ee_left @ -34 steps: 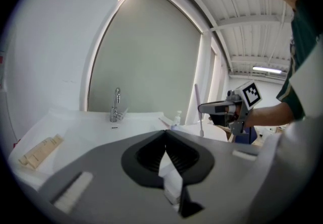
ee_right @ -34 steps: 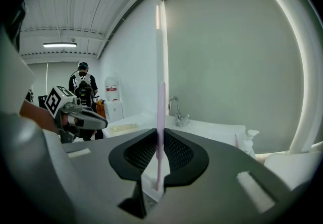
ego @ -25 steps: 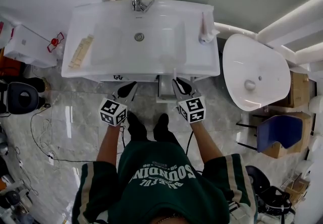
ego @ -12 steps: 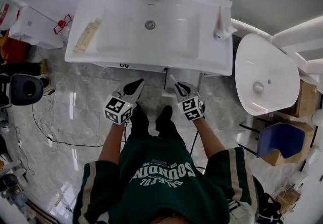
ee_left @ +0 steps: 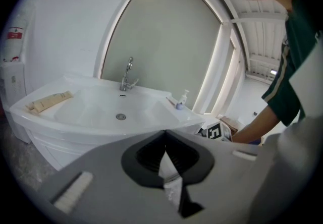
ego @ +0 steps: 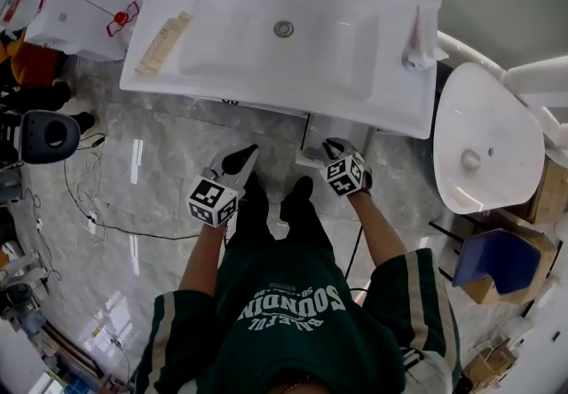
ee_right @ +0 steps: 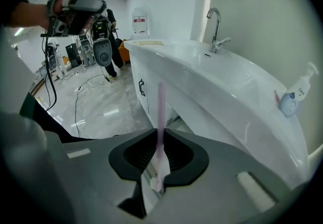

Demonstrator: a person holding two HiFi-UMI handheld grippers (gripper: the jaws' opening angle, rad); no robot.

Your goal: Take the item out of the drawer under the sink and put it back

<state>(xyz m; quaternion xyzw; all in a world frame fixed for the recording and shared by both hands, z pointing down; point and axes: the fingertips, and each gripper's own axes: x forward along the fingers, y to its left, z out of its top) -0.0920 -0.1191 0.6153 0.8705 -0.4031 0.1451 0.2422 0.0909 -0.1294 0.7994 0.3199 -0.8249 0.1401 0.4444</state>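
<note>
Marble floor [ego: 160, 179] below sink [ego: 390, 110] edge, right tool [ee_right: 160, 134] grasping pink stick [ee_right: 160, 109] (left tool [ee_left: 165, 136] clenched).

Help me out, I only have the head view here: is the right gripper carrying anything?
Observer: Yes. In the right gripper view, the right gripper has its fingers shut on a thin pink stick; I can't tell what it is.
Operator: Which way does it point?
Observer: Straight out past the fingertips, towards the white front below the sink.
Operator: And the left one?
Observer: The left gripper view shows the left gripper with its fingers together and nothing between them.
</note>
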